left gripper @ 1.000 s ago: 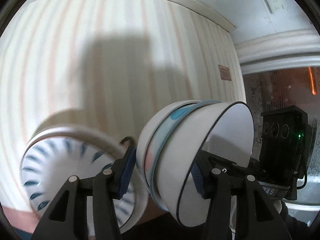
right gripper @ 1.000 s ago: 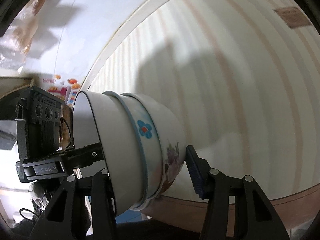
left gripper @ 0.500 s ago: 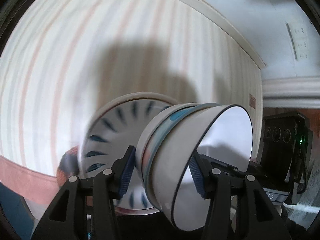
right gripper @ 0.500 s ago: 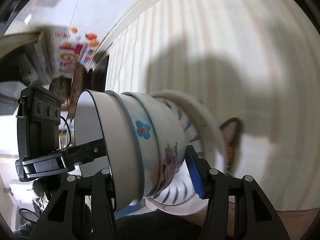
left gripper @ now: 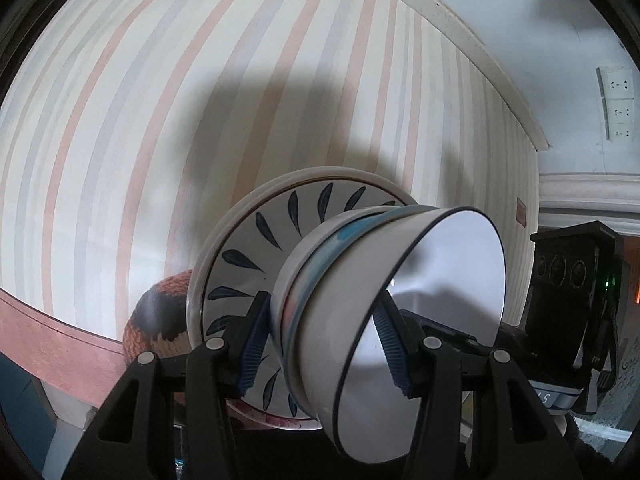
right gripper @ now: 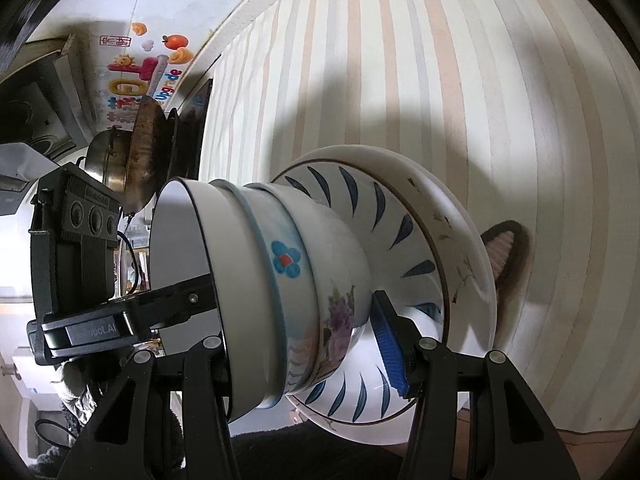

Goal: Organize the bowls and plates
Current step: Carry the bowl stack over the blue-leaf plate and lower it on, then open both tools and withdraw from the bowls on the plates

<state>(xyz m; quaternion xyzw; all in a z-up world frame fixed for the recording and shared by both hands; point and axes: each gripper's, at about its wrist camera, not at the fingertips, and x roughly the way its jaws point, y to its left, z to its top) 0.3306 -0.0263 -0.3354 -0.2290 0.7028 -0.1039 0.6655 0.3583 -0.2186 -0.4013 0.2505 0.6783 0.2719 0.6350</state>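
A stack of three nested bowls is carried between both grippers: a white bowl with a dark rim inside, a blue-rimmed one, and a flowered one outermost. My left gripper is shut on the stack's wall, one pad inside and one outside. From the opposite side my right gripper is shut on it the same way. The stack's base sits at the blue-leaf plate, which lies on a larger white plate. Whether base and plate touch I cannot tell.
The striped tablecloth covers the table, with its wooden edge at lower left. A brown-orange knitted mat pokes out from under the plates. Pots stand at the far left. Wall sockets are at right.
Both grippers carried the bowl stack sideways across the table. The blue-leaf plate pile, at the edge or out of view before, now sits right behind the stack's base. The grips are unchanged.
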